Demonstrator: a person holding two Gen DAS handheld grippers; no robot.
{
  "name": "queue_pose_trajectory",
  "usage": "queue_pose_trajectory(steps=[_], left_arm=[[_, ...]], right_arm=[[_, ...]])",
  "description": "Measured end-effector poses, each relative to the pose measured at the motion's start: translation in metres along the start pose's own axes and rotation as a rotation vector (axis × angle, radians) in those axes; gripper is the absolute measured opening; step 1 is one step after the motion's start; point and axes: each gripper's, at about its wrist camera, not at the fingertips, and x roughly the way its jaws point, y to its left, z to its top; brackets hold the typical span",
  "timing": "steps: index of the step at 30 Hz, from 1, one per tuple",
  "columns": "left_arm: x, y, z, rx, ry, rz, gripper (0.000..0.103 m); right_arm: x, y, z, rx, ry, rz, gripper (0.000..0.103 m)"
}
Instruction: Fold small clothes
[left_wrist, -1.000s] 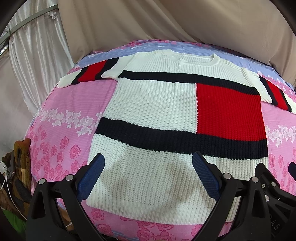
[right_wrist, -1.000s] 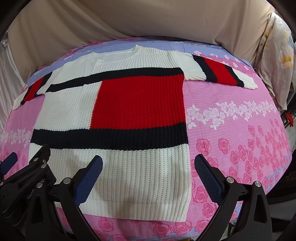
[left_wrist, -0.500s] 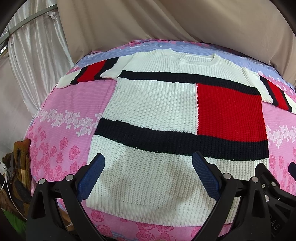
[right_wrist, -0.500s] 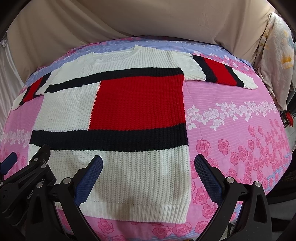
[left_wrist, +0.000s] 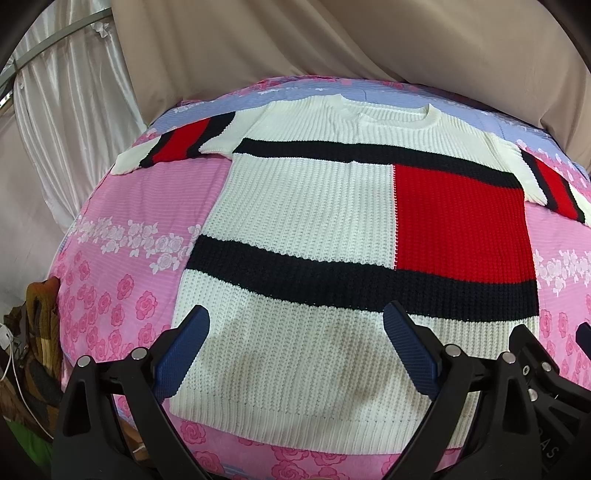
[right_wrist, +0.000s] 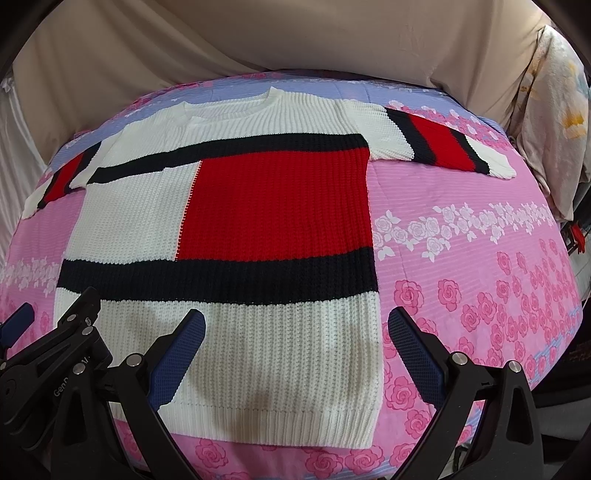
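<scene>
A white knit sweater (left_wrist: 306, 206) with red and navy blocks lies flat and unfolded on a pink rose-print bedspread (right_wrist: 480, 258), folding not begun, while left gripper (left_wrist: 295, 343) and right gripper (right_wrist: 295, 343) hover wide apart, empty, above its hem.

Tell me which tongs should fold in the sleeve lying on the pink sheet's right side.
Right, probably. The right tongs hang open over the sweater on that sleeve's side; the left tongs sit toward the opposite edge.
</scene>
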Motion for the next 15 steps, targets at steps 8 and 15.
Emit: queue_pose_trajectory(steps=[8, 15], left_arm=[[0.006, 0.0, 0.001, 0.004, 0.008, -0.001, 0.092], [0.012, 0.001, 0.006, 0.0, 0.028, -0.014, 0.093]], right_arm=[[0.005, -0.001, 0.001, 0.001, 0.006, -0.002, 0.098], [0.01, 0.0, 0.005, -0.003, 0.014, 0.003, 0.098]])
